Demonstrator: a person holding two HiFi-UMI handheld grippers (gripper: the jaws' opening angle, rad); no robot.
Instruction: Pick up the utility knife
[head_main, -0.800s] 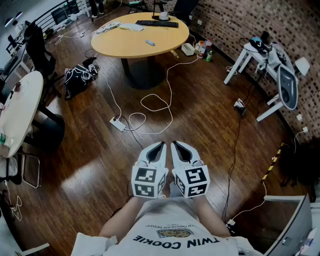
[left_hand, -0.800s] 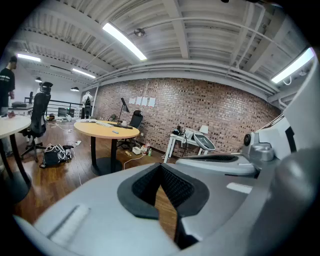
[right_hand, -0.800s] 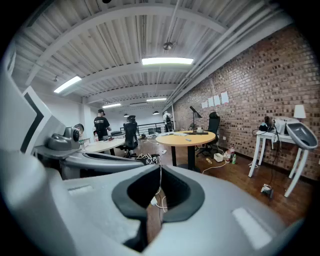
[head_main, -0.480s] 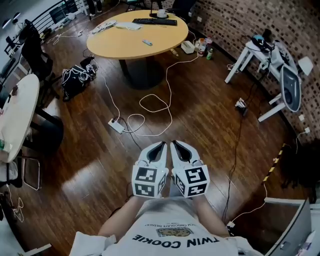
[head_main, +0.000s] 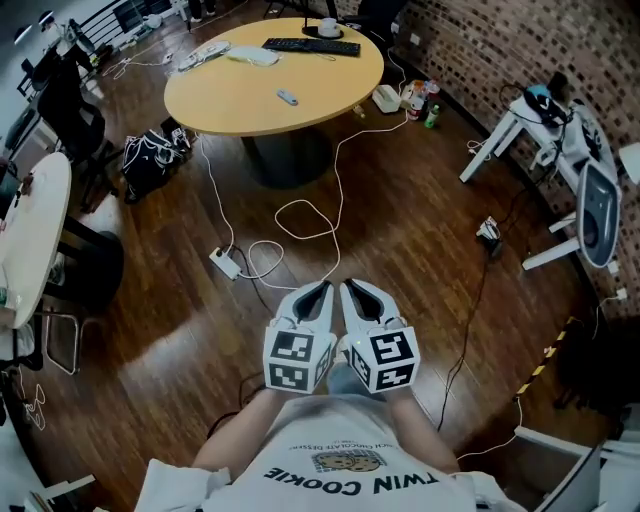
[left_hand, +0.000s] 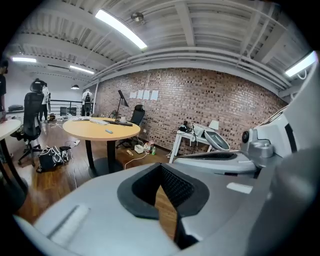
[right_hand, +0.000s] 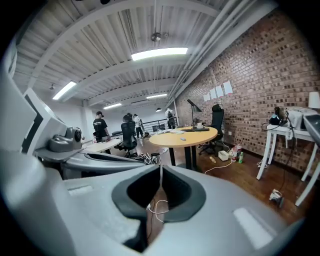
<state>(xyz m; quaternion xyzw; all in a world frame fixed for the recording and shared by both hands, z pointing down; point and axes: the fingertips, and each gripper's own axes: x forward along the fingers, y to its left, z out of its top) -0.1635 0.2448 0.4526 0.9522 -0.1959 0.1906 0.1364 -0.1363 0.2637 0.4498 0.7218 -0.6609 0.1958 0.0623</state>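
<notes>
Table (head_main: 240, 95) nearer than before; left tongs (head_main: 321, 290) and right tongs (head_main: 351, 289) side by side, both closed and empty.

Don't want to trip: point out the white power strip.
Head view: the power strip lies on the floor, ahead and left of the left gripper, short of the round table, among white cables.
</notes>
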